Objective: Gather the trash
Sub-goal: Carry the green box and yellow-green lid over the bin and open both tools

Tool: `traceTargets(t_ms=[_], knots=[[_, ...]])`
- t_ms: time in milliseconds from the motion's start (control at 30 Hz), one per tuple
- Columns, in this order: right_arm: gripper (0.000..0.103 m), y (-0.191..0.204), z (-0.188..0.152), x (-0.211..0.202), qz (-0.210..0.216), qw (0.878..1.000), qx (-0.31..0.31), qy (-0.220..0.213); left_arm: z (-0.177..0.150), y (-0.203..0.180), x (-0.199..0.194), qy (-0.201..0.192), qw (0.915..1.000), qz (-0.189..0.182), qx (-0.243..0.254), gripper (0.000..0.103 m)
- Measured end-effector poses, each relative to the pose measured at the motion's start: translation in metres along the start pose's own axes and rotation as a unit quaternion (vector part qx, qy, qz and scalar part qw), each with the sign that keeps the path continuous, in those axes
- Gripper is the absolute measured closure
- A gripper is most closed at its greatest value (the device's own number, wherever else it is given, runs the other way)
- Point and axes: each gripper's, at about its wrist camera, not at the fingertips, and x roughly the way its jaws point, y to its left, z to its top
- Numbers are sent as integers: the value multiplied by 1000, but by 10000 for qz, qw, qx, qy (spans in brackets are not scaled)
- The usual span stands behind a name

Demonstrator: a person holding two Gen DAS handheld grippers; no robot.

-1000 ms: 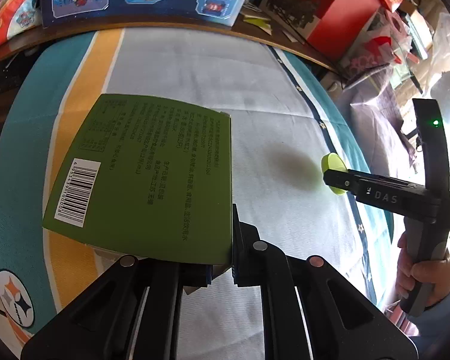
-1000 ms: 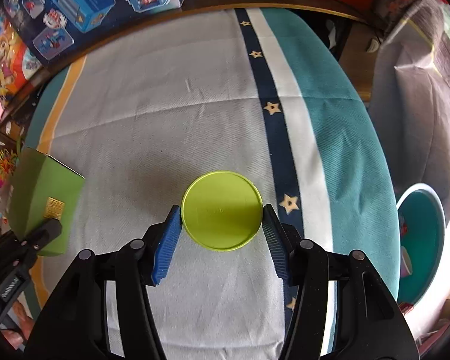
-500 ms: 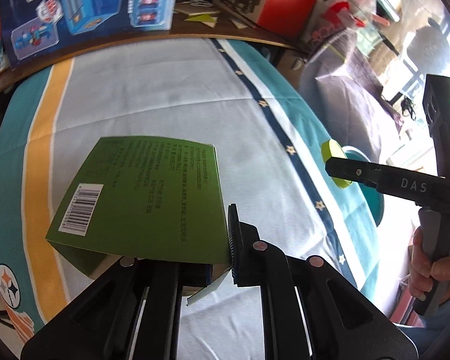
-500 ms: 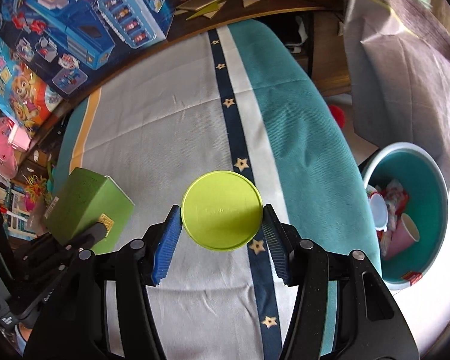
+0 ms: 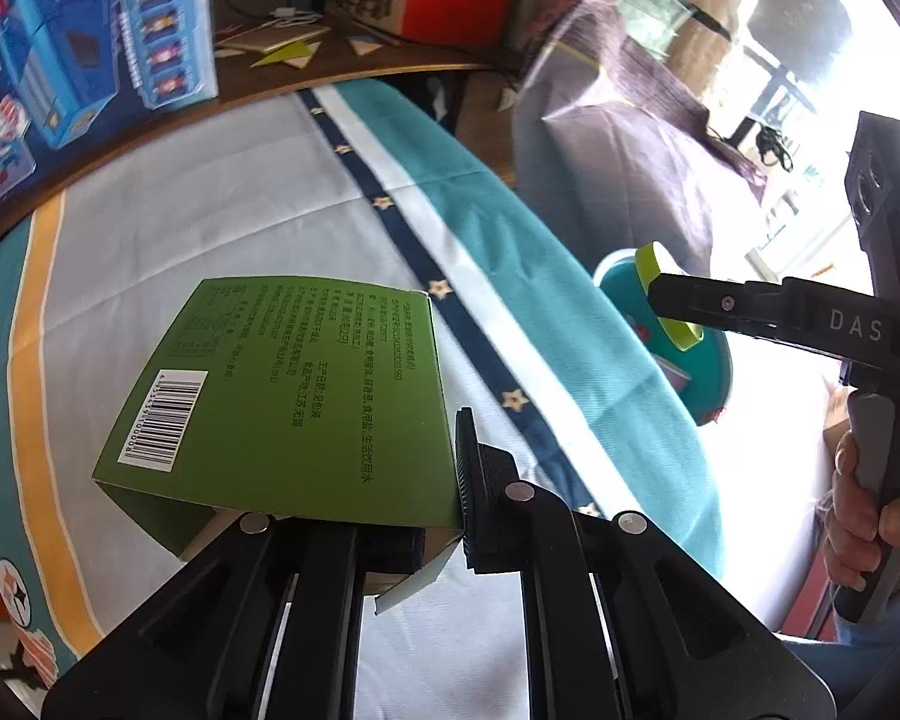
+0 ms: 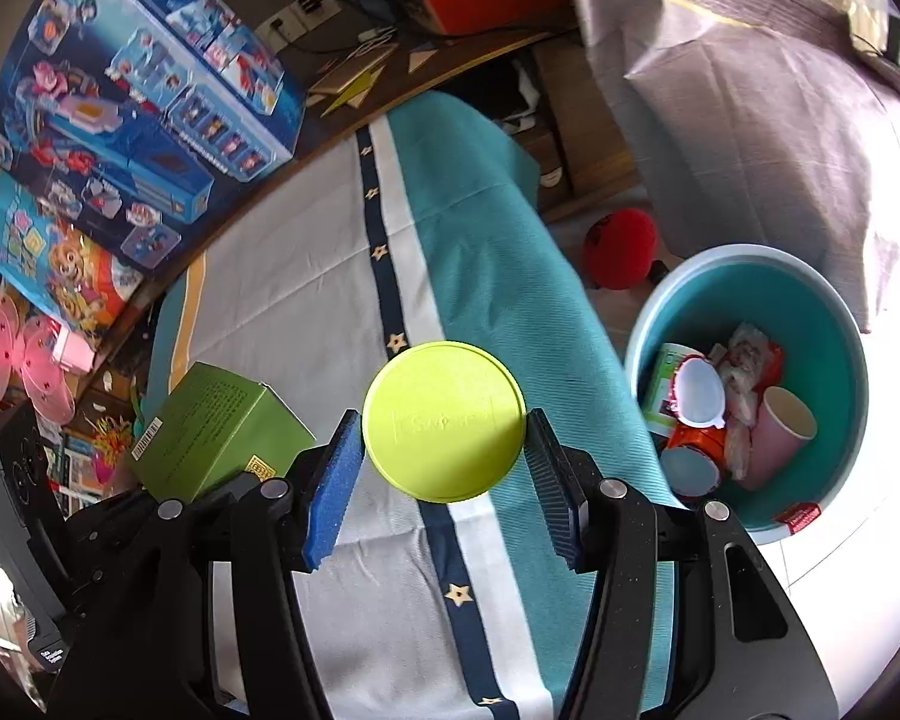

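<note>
Striped cloth table (image 6: 306, 312) fills middle. Right claw (image 6: 444, 468) pinches round flat yellow-green lid (image 6: 444, 420) at frame centre. Left claw (image 5: 390, 516) pinches green cardboard box (image 5: 294, 396), lower left. Round teal bin (image 6: 834, 312), right, holds cups, wrappers.

Desk (image 6: 282, 300) carries a cloth (image 5: 222, 210): grey centre, orange stripe on one side, navy star stripe, white band and teal edge on the other. Floor (image 6: 840, 570) beside the desk holds a teal bin (image 6: 834, 324) and a red ball (image 6: 621, 246).
</note>
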Motion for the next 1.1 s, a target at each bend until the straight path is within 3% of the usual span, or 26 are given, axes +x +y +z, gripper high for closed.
traceTargets(t_ms=[600,1100], knots=[[50,-127,-11,-66,-47,9928,1038,-602,33,-127,33,204,9932,-322,1104,94],[50,-209,-15,-81,-350,9831,1679,-636,50,-215,96,631,9792,-852,1729,94]])
